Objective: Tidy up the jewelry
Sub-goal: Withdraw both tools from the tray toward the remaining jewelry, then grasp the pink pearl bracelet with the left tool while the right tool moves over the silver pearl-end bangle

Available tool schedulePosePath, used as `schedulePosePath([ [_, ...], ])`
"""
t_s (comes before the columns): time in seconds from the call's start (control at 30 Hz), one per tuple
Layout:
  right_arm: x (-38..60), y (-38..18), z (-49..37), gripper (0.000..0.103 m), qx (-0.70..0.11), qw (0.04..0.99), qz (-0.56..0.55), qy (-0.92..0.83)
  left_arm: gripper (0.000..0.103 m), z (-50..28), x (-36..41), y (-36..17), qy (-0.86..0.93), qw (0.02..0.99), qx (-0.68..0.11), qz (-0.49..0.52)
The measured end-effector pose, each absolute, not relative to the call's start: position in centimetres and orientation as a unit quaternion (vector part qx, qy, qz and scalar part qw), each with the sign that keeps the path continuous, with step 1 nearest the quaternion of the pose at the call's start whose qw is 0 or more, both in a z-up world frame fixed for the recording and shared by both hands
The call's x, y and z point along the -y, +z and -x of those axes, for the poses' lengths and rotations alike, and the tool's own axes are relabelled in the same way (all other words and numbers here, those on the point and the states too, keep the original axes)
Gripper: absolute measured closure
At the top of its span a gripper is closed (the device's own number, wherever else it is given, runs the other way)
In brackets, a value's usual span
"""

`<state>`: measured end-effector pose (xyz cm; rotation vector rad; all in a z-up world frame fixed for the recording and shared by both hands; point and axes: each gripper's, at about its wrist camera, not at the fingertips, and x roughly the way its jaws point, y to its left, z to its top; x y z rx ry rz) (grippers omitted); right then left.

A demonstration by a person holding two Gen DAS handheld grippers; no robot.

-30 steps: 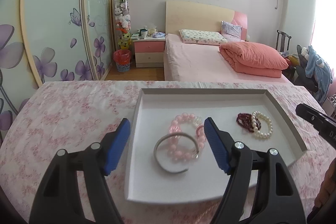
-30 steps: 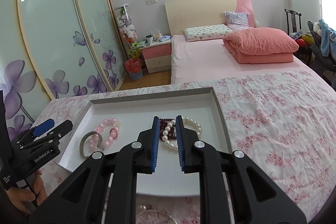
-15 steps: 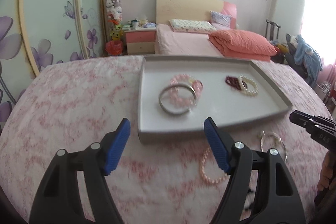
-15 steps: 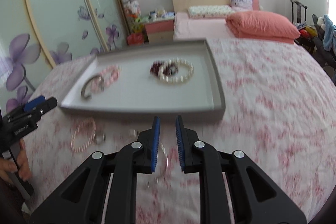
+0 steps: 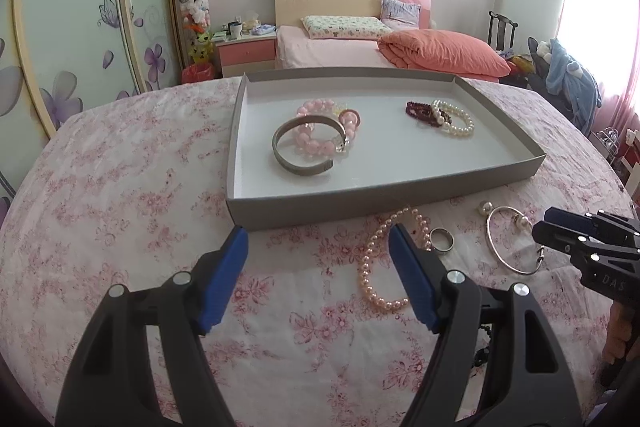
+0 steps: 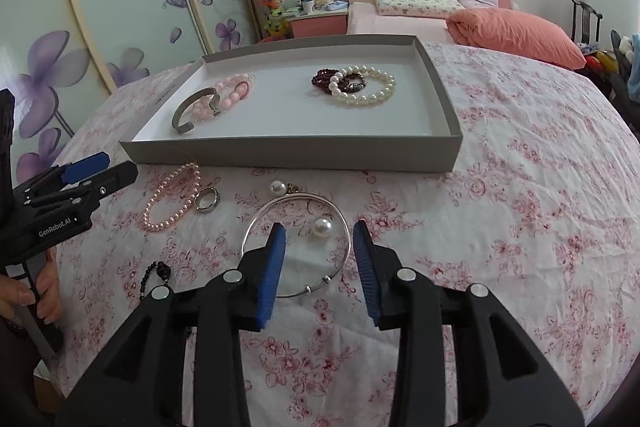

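Note:
A grey tray (image 5: 360, 199) (image 6: 288, 151) holds a silver cuff (image 5: 300, 147), pink bead bracelets (image 5: 320, 115), a dark red bracelet (image 6: 326, 81) and a white pearl bracelet (image 6: 368, 87). In front of it on the cloth lie a pink pearl bracelet (image 6: 172, 199) (image 5: 368, 267), a silver ring (image 6: 207, 199) (image 5: 442, 239) and a thin silver bangle with pearls (image 6: 296, 239) (image 5: 510, 239). My right gripper (image 6: 318, 235) is open and empty, its jaws over the bangle. My left gripper (image 5: 318, 243) is open and empty, just left of the pink pearl bracelet.
A dark bead string (image 6: 158, 273) lies on the cloth at the near left. The table has a pink floral cloth (image 6: 520, 187). Behind are a bed (image 5: 360, 47), a nightstand (image 5: 244, 55) and sliding wardrobe doors (image 5: 80, 27).
Both grippers pulled back from over the tray to the cloth in front of it. The right gripper opened from nearly shut. The loose jewelry came into view.

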<state>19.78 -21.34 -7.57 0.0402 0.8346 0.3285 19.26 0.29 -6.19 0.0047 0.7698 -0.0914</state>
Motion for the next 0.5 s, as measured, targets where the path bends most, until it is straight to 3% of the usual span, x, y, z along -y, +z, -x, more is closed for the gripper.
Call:
schedulePosePath([
  [0.3,19.8,-7.5,-19.1,0.066,-0.405,0.898,0.006,0.172,0.032,-19.7,-0.2,-6.9,-0.048,0.921,-0.388,-0.006],
  [0.33,19.6,-7.6,-19.0,0.063,-0.406,0.898,0.010,0.170,0.032,-19.7,-0.2,-6.9,-0.048,0.920,-0.389,-0.006],
  [0.4,19.7,-7.7,-19.1,0.044,-0.405,0.900,0.013,0.161,0.032,-19.7,-0.3,-7.1,-0.049,0.919,-0.391,-0.003],
  [0.5,19.9,-7.9,-19.5,0.036,-0.409,0.900,0.013,0.153,0.032,-19.8,-0.4,-7.1,-0.050,0.919,-0.391,-0.003],
])
